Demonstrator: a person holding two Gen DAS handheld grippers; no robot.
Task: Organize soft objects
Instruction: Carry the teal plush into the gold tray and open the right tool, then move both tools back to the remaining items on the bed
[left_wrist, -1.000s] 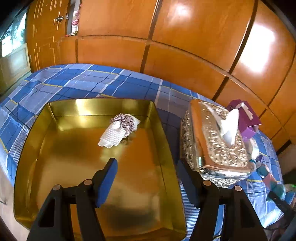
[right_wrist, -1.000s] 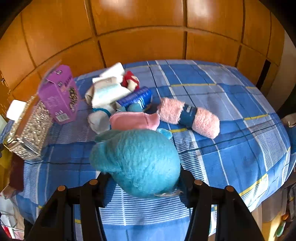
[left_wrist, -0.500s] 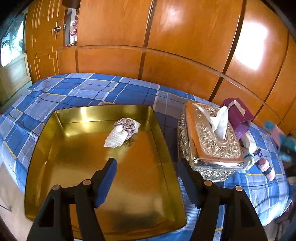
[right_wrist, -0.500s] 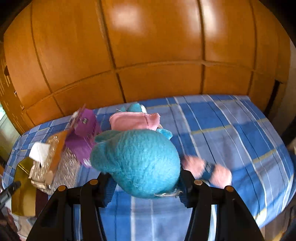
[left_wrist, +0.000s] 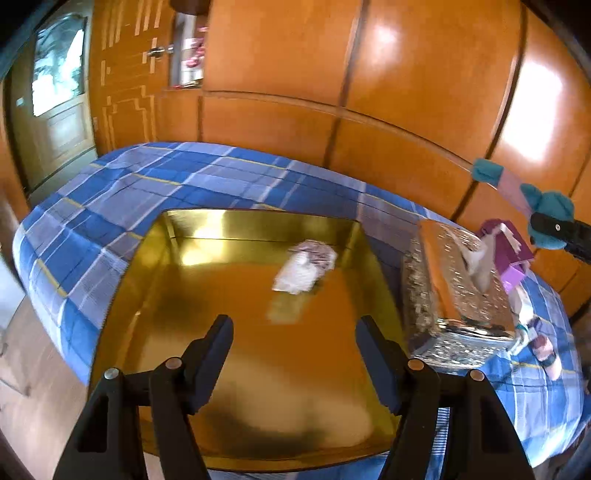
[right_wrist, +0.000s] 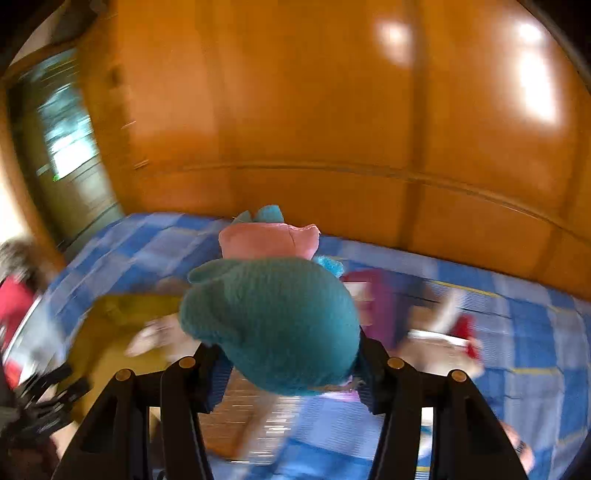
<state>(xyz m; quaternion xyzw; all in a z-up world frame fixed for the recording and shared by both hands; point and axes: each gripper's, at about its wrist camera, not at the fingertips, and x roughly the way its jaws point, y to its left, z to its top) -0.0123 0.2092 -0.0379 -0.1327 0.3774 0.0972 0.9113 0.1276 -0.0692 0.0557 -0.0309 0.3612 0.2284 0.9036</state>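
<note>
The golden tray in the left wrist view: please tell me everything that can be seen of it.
The golden tray is a wide, shallow rectangular box of shiny metal-looking material with low upright walls that mirror the room. It rests flat on the blue checked bedspread, beside the ornate tissue box. Inside, near the far right corner, lies one small bundle of white and mauve soft items; the rest of the floor is bare. The open left tool hovers over its near half, not touching it.
</note>
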